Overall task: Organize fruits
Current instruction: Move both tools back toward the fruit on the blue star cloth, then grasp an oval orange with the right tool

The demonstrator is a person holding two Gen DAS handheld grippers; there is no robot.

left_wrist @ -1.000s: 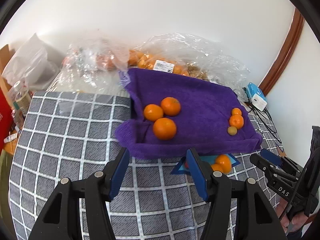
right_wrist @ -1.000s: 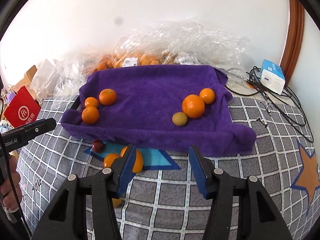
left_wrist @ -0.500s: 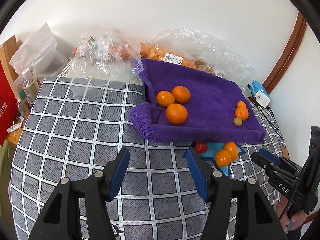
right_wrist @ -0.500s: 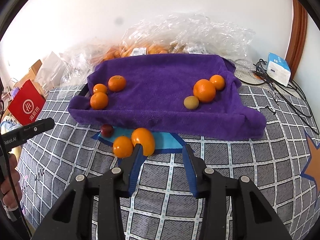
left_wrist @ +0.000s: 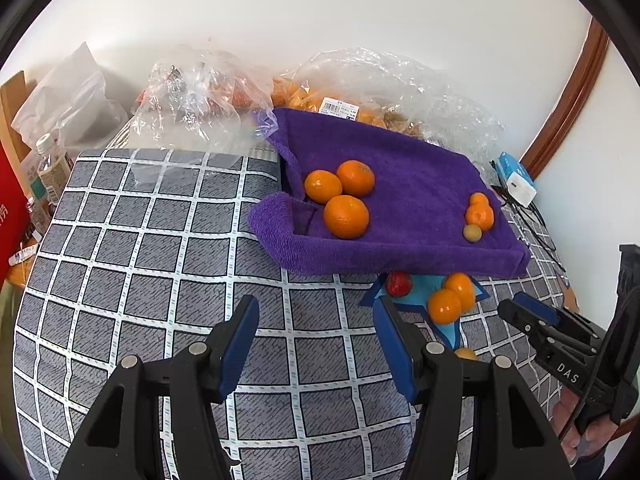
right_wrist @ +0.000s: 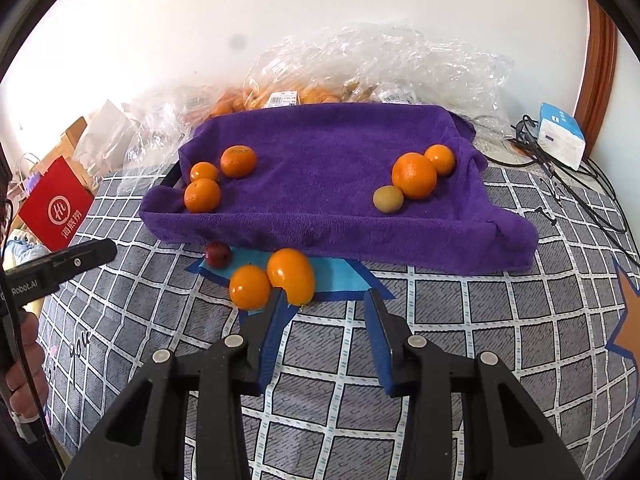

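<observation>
A purple towel-lined tray (right_wrist: 320, 232) (left_wrist: 400, 256) holds three oranges at its left (right_wrist: 202, 195) (left_wrist: 345, 216) and two oranges with a small yellow-green fruit (right_wrist: 388, 199) at its right (right_wrist: 414, 175). In front of the tray two oranges (right_wrist: 291, 276) (left_wrist: 444, 306) and a small red fruit (right_wrist: 218, 255) (left_wrist: 399, 283) lie on a blue star patch. Another small fruit (left_wrist: 466, 354) peeks out behind my left finger. My right gripper (right_wrist: 324, 304) is open and empty just right of those oranges. My left gripper (left_wrist: 316, 314) is open and empty over the checked cloth.
Clear plastic bags of fruit (right_wrist: 360, 76) (left_wrist: 192, 96) lie behind the tray against the wall. A red paper bag (right_wrist: 56, 208) and bottles (left_wrist: 48, 168) stand at the left edge. A blue-white box (right_wrist: 560, 140) and cables (right_wrist: 580, 192) are at the right.
Both grippers have pulled back and up, so the tray looks smaller and the loose fruits in front of it came into view. The right jaws stand a little narrower than a second ago.
</observation>
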